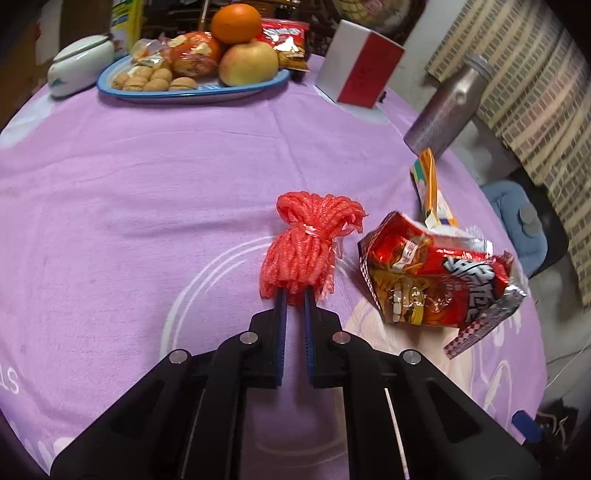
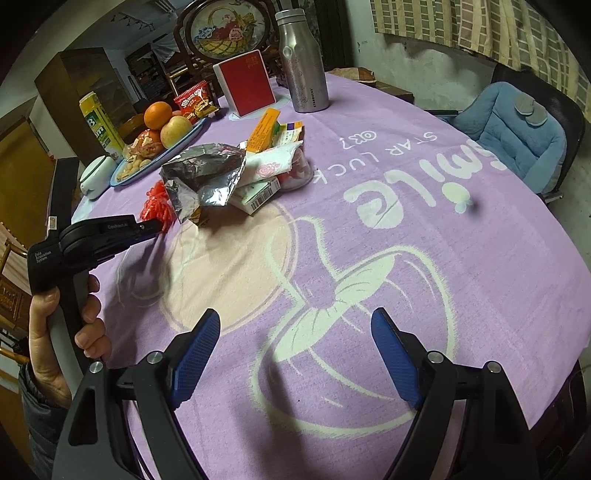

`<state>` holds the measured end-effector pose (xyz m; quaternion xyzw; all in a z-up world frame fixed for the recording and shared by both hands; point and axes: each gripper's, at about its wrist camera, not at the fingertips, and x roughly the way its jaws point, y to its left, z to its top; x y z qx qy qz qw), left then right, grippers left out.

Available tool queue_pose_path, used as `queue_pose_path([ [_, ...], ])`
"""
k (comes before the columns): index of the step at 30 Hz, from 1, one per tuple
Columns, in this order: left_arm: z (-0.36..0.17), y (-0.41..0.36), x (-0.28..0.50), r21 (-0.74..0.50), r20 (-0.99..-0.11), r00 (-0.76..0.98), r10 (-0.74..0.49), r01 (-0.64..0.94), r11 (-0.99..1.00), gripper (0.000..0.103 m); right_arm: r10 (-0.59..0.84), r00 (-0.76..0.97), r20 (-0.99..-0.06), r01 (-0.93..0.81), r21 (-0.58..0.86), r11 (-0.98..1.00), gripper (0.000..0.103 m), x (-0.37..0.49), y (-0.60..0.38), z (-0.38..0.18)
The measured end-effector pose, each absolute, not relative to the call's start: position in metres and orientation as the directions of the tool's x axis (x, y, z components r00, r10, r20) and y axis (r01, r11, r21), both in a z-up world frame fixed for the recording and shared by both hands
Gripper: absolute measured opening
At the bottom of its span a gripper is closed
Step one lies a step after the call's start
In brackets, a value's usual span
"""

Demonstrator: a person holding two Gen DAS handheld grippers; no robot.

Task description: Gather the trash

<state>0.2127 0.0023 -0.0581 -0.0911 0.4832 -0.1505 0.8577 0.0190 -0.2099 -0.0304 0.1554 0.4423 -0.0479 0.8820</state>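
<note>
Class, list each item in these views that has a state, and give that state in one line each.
left gripper: shut on red mesh bundle
right gripper: open, holding nothing
snack bag: torn open, crumpled
metal bottle: upright, capped
red box: standing, closed

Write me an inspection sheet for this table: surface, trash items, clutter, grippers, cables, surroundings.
Surface: round table under a purple printed tablecloth.
Job's things: red mesh net bundle; opened red snack bag beside it; crumpled wrappers and small cartons piled behind the bag.
Clutter: blue fruit plate with orange, apple and walnuts; white lidded dish; red-and-white box; steel bottle.
Grippers: left gripper shut on the net bundle's near end; right gripper open, over bare cloth, holding nothing.
Cables: thin wire hangs past the table edge.
Surroundings: chair with blue cushion; patterned curtain.
</note>
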Motion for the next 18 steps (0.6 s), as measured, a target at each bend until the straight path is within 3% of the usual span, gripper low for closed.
queue_pose_path([
  [12,-0.021,0.041,0.201,-0.426,-0.73,0.537,-0.424,0.127,0.896,0.008,0.045,0.605,-0.795,0.226,0.226,0.948,0.083,0.017,-0.212,-0.028],
  [18,-0.018,0.037,0.196,-0.432,-0.729,0.528,-0.436,0.14,0.891,0.008,0.057,0.623,-0.78,0.171,0.207,0.963,0.083,0.034,-0.203,-0.017],
])
